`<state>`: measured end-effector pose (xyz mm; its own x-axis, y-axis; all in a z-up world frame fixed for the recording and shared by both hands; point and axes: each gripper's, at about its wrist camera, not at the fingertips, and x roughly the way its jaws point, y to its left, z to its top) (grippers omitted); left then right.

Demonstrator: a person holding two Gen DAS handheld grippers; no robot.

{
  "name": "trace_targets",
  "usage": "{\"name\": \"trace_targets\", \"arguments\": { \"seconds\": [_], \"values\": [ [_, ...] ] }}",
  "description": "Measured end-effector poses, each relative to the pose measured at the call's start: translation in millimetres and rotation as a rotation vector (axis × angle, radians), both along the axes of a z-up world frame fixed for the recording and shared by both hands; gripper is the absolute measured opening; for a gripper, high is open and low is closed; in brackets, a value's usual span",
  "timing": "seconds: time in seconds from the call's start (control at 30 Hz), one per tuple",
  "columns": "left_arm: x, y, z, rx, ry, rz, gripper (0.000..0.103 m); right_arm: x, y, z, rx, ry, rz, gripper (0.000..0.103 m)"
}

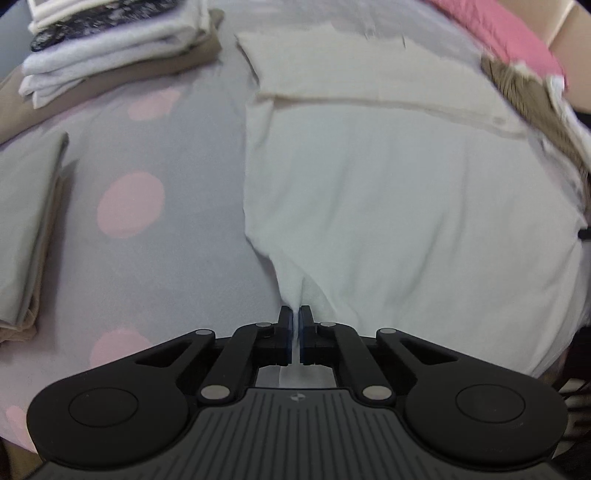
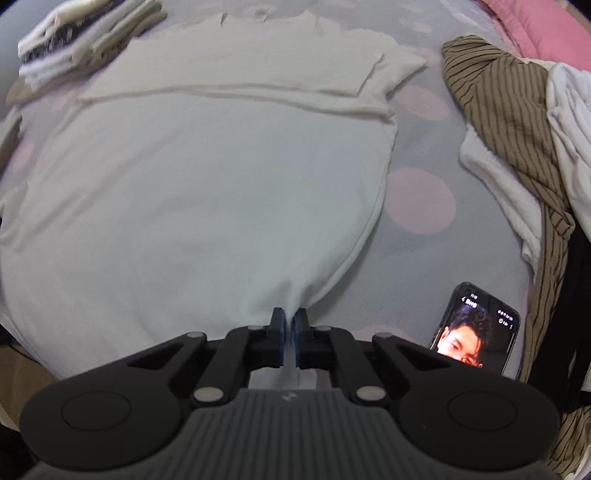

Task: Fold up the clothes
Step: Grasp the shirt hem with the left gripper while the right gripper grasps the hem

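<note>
A white T-shirt (image 1: pixel 399 206) lies spread flat on a grey bed sheet with pink dots (image 1: pixel 155 221). Its far part is folded over into a band across the cloth. My left gripper (image 1: pixel 295 314) is shut on the shirt's near left corner, and the cloth bunches up into the pads. In the right wrist view the same white T-shirt (image 2: pixel 192 192) fills the middle. My right gripper (image 2: pixel 289 315) is shut on its near right corner, with cloth pinched between the blue pads.
A stack of folded clothes (image 1: pixel 110 48) sits at the far left, also the stack (image 2: pixel 85 33). A folded grey garment (image 1: pixel 26 229) lies at the left edge. Unfolded striped brown clothing (image 2: pixel 517 122) and white cloth are heaped at right. A lit phone (image 2: pixel 476 328) lies near my right gripper. A pink pillow (image 1: pixel 517 33) is at the far right.
</note>
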<state>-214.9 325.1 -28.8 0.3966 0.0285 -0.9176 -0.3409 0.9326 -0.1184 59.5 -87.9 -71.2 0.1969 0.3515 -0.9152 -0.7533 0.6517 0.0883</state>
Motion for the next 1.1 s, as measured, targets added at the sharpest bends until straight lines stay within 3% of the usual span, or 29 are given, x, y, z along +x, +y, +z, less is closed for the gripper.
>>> {"name": "trace_targets", "arguments": {
  "seconds": [0.23, 0.47, 0.73, 0.9, 1.1],
  "values": [
    [44.4, 29.2, 30.1, 0.078, -0.068, 0.011, 0.001, 23.0, 23.5, 36.5, 0.033, -0.130, -0.004, 0.005],
    [98.1, 43.7, 17.3, 0.175, -0.039, -0.032, 0.001, 75.9, 69.0, 37.3, 0.007, -0.223, -0.002, 0.005],
    [122.0, 46.4, -3.0, 0.215, -0.004, -0.056, 0.003, 102.3, 88.5, 16.3, -0.027, -0.168, -0.009, 0.007],
    [114.6, 50.0, 10.0, 0.221, -0.056, -0.025, 0.019, 104.1, 69.2, 23.7, 0.042, -0.162, -0.060, 0.031],
    [100.8, 26.9, 32.8, 0.302, -0.140, -0.101, 0.023, 86.2, 58.3, 36.4, 0.100, -0.212, -0.017, 0.038]
  ]
}}
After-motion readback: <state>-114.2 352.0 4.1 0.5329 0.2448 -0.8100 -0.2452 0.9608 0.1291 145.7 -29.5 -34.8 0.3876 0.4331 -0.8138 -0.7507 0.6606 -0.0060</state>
